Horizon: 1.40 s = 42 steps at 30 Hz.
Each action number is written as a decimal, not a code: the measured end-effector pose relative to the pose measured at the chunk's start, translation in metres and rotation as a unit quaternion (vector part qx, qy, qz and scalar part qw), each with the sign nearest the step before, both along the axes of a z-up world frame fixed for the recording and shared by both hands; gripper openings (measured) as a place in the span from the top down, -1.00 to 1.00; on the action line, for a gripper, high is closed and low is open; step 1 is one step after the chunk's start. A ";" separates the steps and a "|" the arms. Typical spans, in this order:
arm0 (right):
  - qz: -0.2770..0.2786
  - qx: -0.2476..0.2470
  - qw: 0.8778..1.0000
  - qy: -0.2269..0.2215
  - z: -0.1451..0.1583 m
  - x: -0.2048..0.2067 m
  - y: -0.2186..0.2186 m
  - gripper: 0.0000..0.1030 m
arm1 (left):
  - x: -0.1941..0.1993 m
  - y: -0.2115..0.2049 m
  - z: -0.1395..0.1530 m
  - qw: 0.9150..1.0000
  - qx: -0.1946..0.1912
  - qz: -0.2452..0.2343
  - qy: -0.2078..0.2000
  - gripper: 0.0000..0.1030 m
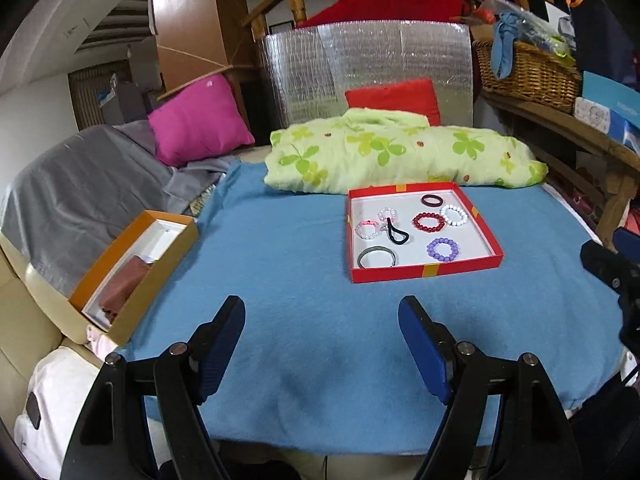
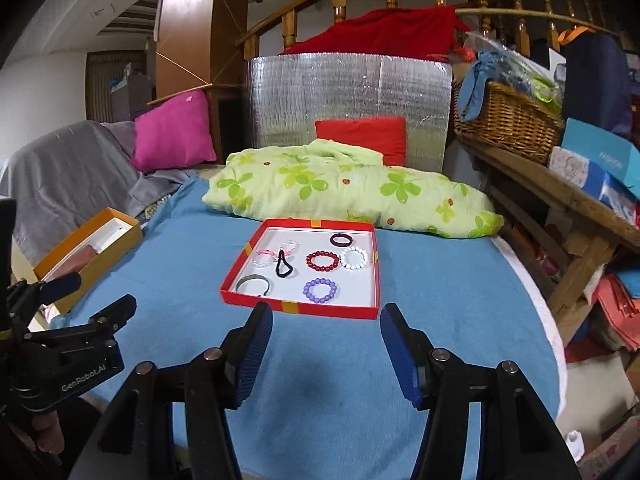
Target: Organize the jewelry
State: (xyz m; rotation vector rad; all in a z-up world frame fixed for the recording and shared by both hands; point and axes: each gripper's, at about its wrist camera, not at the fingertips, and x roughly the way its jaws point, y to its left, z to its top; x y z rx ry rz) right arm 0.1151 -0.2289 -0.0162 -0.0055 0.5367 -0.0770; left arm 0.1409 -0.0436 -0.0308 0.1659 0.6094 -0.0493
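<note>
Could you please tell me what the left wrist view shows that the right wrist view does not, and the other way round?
Only the left wrist view shows the open left gripper head-on, with the inside of the orange cardboard box and the brown cloth in it seen more fully.

Only the right wrist view shows the open right gripper head-on, the left gripper from the side, and the stacked pink items under the wooden bench.

Both share the blue blanket, the red shallow tray and its bracelets, such as the purple bead bracelet.
</note>
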 end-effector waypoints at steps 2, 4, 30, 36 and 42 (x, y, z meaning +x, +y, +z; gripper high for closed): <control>0.000 -0.003 1.000 0.003 0.004 -0.012 0.007 -0.18 | -0.014 0.005 0.006 1.000 -0.007 -0.002 -0.003 -0.55; -0.002 -0.001 1.000 0.004 0.009 -0.022 0.010 -0.18 | -0.025 0.009 0.010 1.000 -0.013 -0.007 -0.003 -0.56; -0.012 0.002 1.000 0.015 0.009 -0.043 0.022 -0.22 | -0.057 0.013 0.032 0.999 -0.015 -0.017 -0.031 -0.59; -0.017 0.007 1.000 0.012 0.013 -0.046 0.020 -0.22 | -0.060 0.012 0.035 0.999 -0.015 -0.017 -0.034 -0.60; -0.018 0.006 1.000 0.010 0.014 -0.047 0.021 -0.22 | -0.060 0.015 0.036 0.999 -0.016 -0.016 -0.035 -0.61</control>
